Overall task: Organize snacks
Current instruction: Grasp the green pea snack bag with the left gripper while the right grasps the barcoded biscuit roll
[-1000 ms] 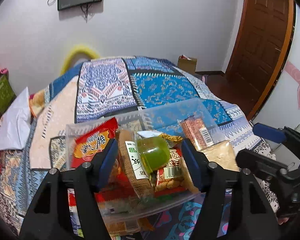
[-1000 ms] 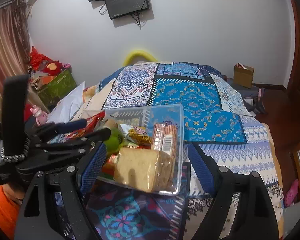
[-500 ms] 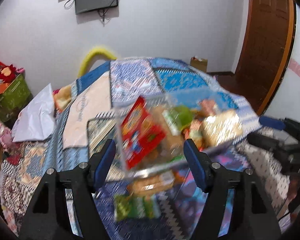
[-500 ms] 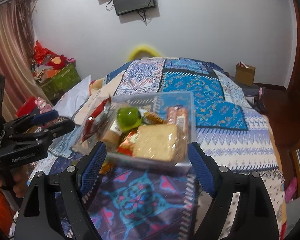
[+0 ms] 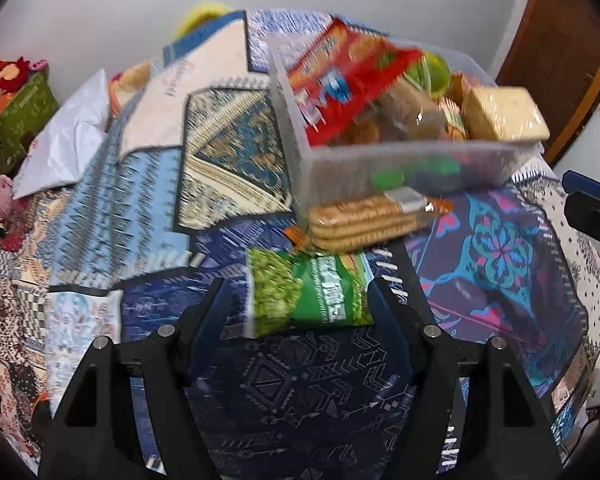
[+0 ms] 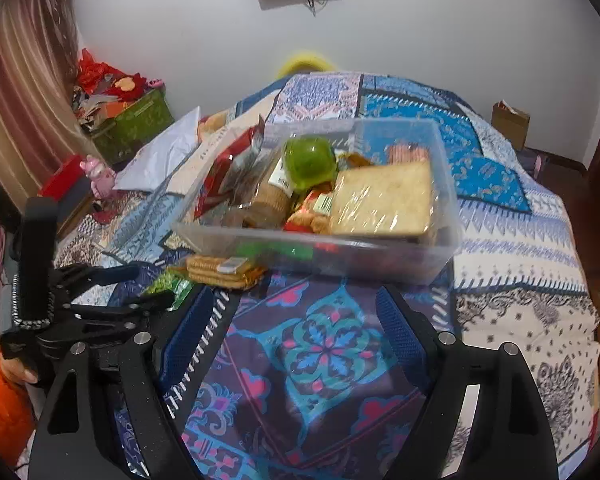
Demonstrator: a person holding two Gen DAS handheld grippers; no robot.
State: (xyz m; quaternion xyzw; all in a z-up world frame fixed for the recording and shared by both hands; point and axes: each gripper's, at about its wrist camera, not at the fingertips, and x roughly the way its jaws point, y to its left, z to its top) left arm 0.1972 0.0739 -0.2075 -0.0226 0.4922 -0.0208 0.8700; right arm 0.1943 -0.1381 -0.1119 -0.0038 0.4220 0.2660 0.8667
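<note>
A clear plastic bin point(image 5: 404, 164) point(image 6: 380, 248) stands on the patterned bedspread point(image 6: 328, 344). It holds a red packet point(image 5: 352, 76), a green jelly cup point(image 6: 308, 160), a wrapped pale cake slab point(image 6: 384, 200) and other snacks. In front of it lie a biscuit pack point(image 5: 364, 220) point(image 6: 220, 270) and a green pea packet point(image 5: 308, 288) point(image 6: 168, 284). My left gripper point(image 5: 298, 296) point(image 6: 148, 286) is open, tilted down, with the pea packet lying between its fingers; the pads do not press it. My right gripper point(image 6: 296, 316) hangs open over bare bedspread before the bin.
A white bag point(image 6: 160, 156) and a green box point(image 6: 132, 124) lie at the bed's left side. A cardboard box point(image 6: 510, 122) sits on the floor by the brown door point(image 5: 560, 60). An orange sleeve point(image 6: 4, 392) shows at the lower left.
My left gripper has drawn back from the bin and dropped toward the pea packet, which now lies between its fingers. The right gripper has pulled back a little from the bin.
</note>
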